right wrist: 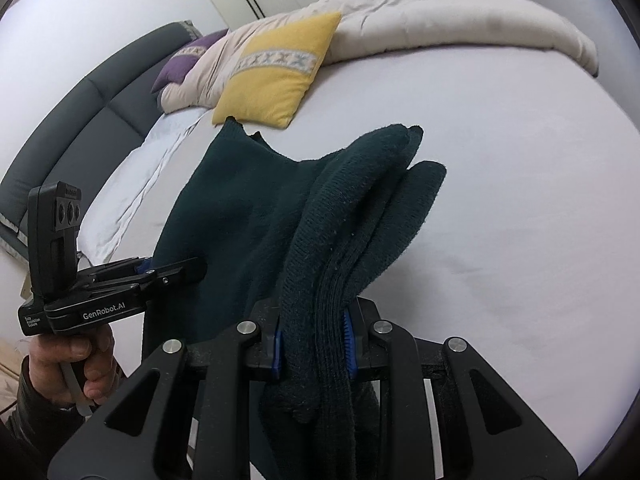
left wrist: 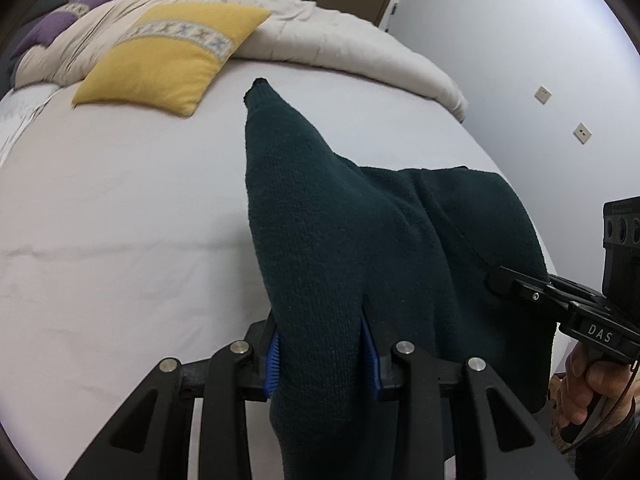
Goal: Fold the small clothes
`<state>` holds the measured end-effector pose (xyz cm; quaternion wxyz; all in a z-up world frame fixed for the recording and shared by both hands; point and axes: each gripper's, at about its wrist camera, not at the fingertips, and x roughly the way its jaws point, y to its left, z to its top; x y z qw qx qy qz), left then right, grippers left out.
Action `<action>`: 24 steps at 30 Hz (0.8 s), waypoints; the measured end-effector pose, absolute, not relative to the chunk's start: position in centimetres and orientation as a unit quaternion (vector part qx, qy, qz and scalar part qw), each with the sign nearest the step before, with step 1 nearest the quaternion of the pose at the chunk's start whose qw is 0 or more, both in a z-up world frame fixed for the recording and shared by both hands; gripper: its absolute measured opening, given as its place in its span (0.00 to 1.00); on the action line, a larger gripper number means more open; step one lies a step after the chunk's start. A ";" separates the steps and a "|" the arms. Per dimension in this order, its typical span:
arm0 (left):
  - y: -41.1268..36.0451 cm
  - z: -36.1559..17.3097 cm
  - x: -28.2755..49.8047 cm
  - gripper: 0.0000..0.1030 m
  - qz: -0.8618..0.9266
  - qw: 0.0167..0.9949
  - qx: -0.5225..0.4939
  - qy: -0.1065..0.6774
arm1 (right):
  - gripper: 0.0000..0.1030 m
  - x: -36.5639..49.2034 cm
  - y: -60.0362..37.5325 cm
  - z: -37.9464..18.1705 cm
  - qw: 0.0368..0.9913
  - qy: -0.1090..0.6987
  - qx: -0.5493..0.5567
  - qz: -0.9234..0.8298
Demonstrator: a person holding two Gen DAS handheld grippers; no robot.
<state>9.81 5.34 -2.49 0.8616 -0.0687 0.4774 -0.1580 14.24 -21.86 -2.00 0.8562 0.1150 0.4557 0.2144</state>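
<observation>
A dark green knitted garment (left wrist: pixel 340 232) hangs above the bed, held up between both grippers. My left gripper (left wrist: pixel 322 354) is shut on a thick fold of it, its blue pads pressing from both sides. In the right wrist view my right gripper (right wrist: pixel 314 338) is shut on another bunched edge of the garment (right wrist: pixel 256 216), several layers stacked between the pads. Each gripper shows in the other's view: the right one (left wrist: pixel 494 280) at the cloth's right edge, the left one (right wrist: pixel 196 268) at its left edge. The cloth covers all fingertips.
Below lies a bed with a pale sheet (left wrist: pixel 120 220). A yellow cushion (left wrist: pixel 172 56) and a rumpled beige duvet (left wrist: pixel 340 40) lie at the far side, a purple pillow (right wrist: pixel 180 64) and dark headboard (right wrist: pixel 80 120) beyond. A person's hands grip both handles.
</observation>
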 end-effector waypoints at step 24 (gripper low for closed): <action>8.6 -13.5 10.3 0.57 -0.117 0.844 -0.085 0.516 | 0.22 19.9 -20.2 -17.7 0.810 0.526 0.178 0.190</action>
